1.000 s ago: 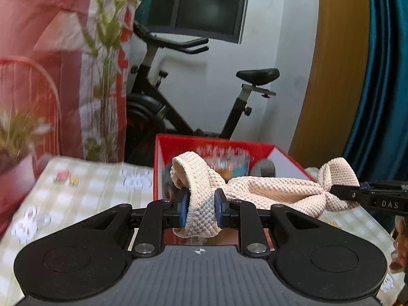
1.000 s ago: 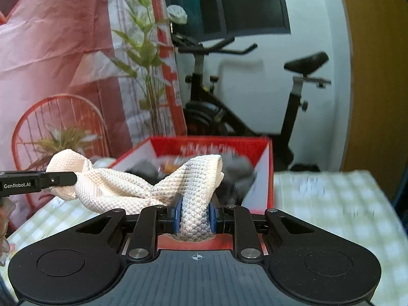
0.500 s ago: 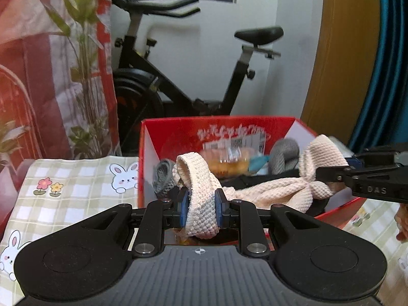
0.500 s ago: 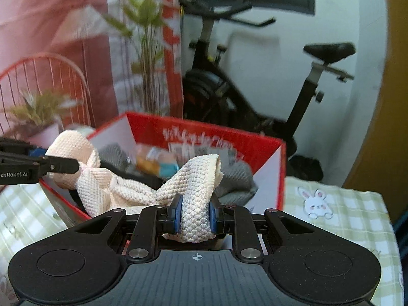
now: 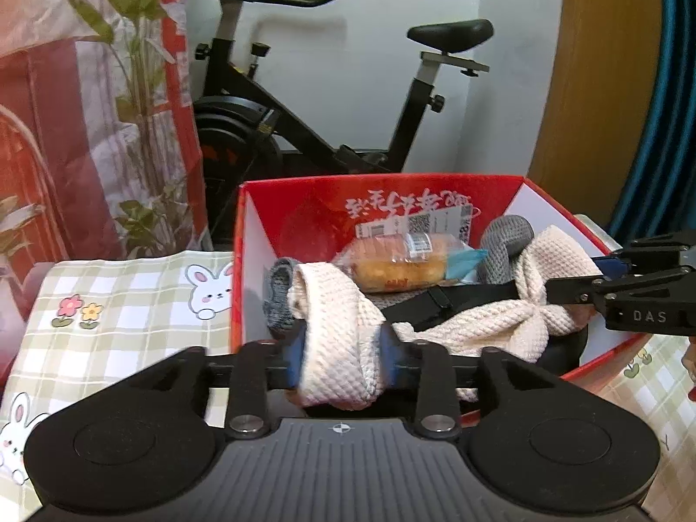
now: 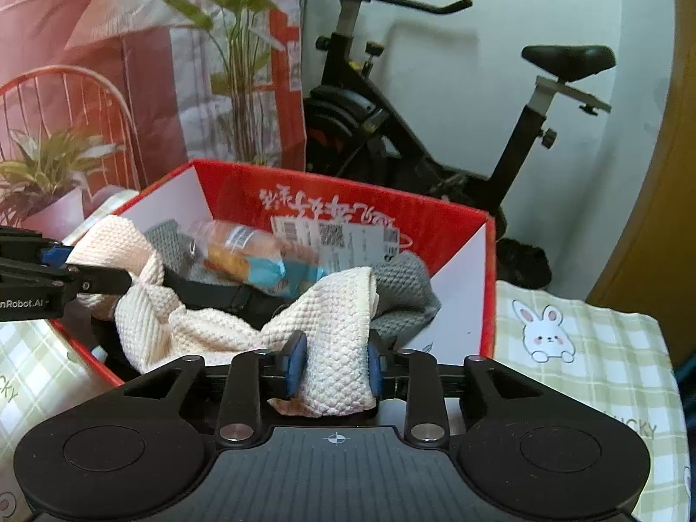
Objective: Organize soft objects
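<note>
Now towel point(image 5: 335, 330) hanging lower than second ago, sagging into red box point(image 5: 548, 204) instead of stretched above it. Left gripper point(image 5: 339, 359) pinching one end, right gripper point(image 6: 332, 363) pinching other; both sets of fingers pressing on cloth. Middle of towel resting on black strap point(image 5: 456, 300), beside grey cloth point(image 6: 400, 291) and snack packet point(image 5: 404, 261). Placement looking nearly done; release likely coming next.

Black strap point(image 5: 452, 300) ends hidden under cream cloth point(image 5: 470, 326); box point(image 5: 304, 200) btm unseen.
</note>
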Tool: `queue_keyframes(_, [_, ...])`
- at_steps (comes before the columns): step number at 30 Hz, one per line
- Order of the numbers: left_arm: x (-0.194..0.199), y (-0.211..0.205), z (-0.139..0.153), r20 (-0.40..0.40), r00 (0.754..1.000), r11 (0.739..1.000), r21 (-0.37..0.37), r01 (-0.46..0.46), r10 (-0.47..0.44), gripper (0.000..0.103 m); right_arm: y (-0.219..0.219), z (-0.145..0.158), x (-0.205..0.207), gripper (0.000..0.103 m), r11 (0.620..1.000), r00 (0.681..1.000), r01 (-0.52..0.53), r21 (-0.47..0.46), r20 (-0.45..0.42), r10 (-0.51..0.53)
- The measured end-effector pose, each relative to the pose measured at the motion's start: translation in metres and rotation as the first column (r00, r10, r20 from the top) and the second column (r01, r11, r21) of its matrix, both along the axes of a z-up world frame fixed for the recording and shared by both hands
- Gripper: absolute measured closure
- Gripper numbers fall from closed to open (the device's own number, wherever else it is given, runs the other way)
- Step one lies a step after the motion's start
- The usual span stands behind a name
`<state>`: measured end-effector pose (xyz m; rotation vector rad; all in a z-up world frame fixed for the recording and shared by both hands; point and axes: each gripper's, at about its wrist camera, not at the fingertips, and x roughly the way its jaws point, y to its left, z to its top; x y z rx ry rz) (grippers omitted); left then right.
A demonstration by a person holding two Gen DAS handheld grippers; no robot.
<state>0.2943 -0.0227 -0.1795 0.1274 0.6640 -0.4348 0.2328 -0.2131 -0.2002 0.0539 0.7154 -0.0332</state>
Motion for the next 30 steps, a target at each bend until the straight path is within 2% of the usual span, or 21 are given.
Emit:
queue_keyframes(1, [-0.002,0.002,0.003,-0.001,1.0,1.0,-0.01,-0.004,0.004,0.043,0.0,0.002,-0.002,0.068,1.0,1.0,0.004,-0.001,0.005,-0.004])
queue_keyframes(2, [-0.005,0.002,0.007,0.003,1.0,1.0,-0.019,-0.007,0.007,0.033,-0.001,0.005,-0.004,0.058,1.0,1.0,0.01,-0.006,0.01,-0.009])
queue_keyframes(3, [-0.008,0.003,0.01,0.013,1.0,1.0,-0.027,-0.011,0.011,0.028,0.0,0.008,-0.006,0.045,1.0,1.0,0.014,-0.009,0.019,-0.014])
queue_keyframes(5, [-0.014,0.004,0.018,0.036,0.999,0.999,-0.029,-0.025,0.026,0.008,0.0,0.016,-0.012,0.034,1.0,0.999,0.03,-0.01,0.046,-0.029])
queue_keyframes(7, [-0.022,0.006,0.026,0.066,0.997,0.998,-0.026,-0.049,0.05,0.001,0.001,0.025,-0.018,0.029,0.999,0.997,0.04,-0.002,0.067,-0.04])
queue_keyframes(9, [-0.028,0.008,0.036,0.084,0.994,0.998,-0.02,-0.066,0.067,0.0,0.002,0.034,-0.024,0.015,0.999,0.995,0.052,0.002,0.087,-0.052])
queue_keyframes(14, [-0.042,0.012,0.059,0.106,0.989,0.994,0.003,-0.108,0.107,0.0,0.009,0.062,-0.043,0.0,0.997,0.987,0.074,0.007,0.139,-0.075])
queue_keyframes(18, [-0.062,0.019,0.081,0.164,0.979,0.993,-0.002,-0.12,0.119,0.0,0.014,0.087,-0.063,0.0,0.995,0.976,0.098,0.024,0.192,-0.1])
queue_keyframes(23, [-0.092,0.036,0.112,0.234,0.965,0.991,-0.088,-0.096,0.115,0.0,0.025,0.121,-0.09,0.0,0.99,0.958,0.135,0.046,0.25,-0.142])
queue_keyframes(26, [-0.107,0.039,0.13,0.243,0.959,0.987,-0.096,-0.126,0.146,0.0,0.033,0.139,-0.106,0.0,0.988,0.95,0.145,0.046,0.273,-0.152])
queue_keyframes(30, [-0.132,0.042,0.154,0.296,0.941,0.985,-0.091,-0.143,0.164,0.0,0.047,0.164,-0.129,0.0,0.986,0.938,0.162,0.029,0.306,-0.163])
